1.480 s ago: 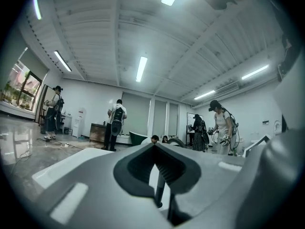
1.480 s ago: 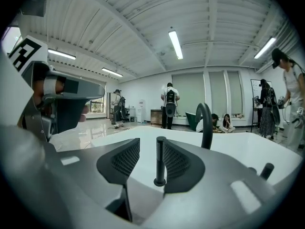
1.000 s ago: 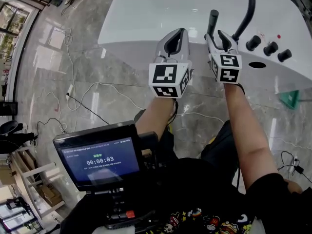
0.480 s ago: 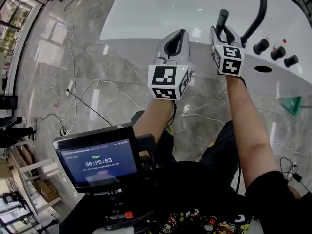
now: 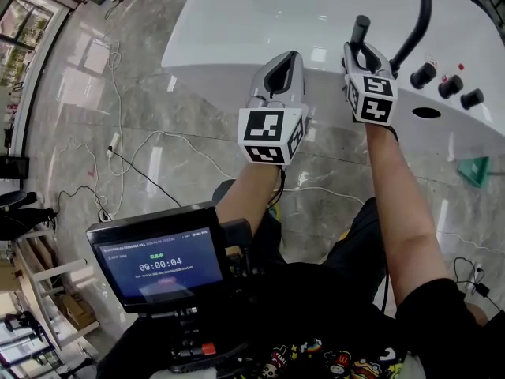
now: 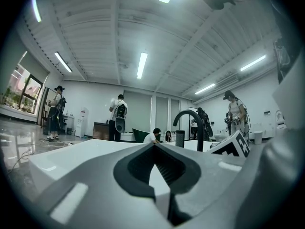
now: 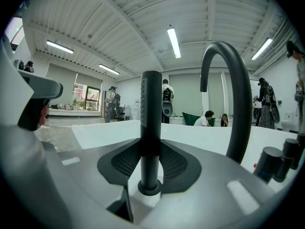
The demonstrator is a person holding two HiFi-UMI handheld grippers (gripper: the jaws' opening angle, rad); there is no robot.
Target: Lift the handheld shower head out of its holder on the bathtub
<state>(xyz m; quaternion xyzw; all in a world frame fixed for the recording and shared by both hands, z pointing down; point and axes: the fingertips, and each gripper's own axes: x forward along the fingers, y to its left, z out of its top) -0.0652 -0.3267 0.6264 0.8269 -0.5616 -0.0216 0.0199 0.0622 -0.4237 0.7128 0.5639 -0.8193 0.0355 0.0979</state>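
The handheld shower head [image 5: 360, 28] is a slim black stick that stands upright in its round holder [image 7: 150, 189] on the white bathtub [image 5: 260, 22] rim. My right gripper [image 5: 360, 52] has one jaw on each side of the stick and is shut on its lower part. In the right gripper view the shower head [image 7: 151, 109] rises between the dark pads [image 7: 176, 161]. My left gripper [image 5: 282, 68] hovers at the tub's front edge, to the left of the right one. It is shut and holds nothing [image 6: 153, 149].
A tall black arched faucet [image 5: 420, 18] stands just right of the shower head, with three black knobs [image 5: 450, 86] beyond it. Cables [image 5: 134, 164] trail over the marble floor. A recorder screen [image 5: 158, 263] hangs at my chest. People [image 6: 118, 116] stand far across the room.
Over the last second my right gripper went forward along the rim and came to sit around the shower head. The left gripper barely moved.
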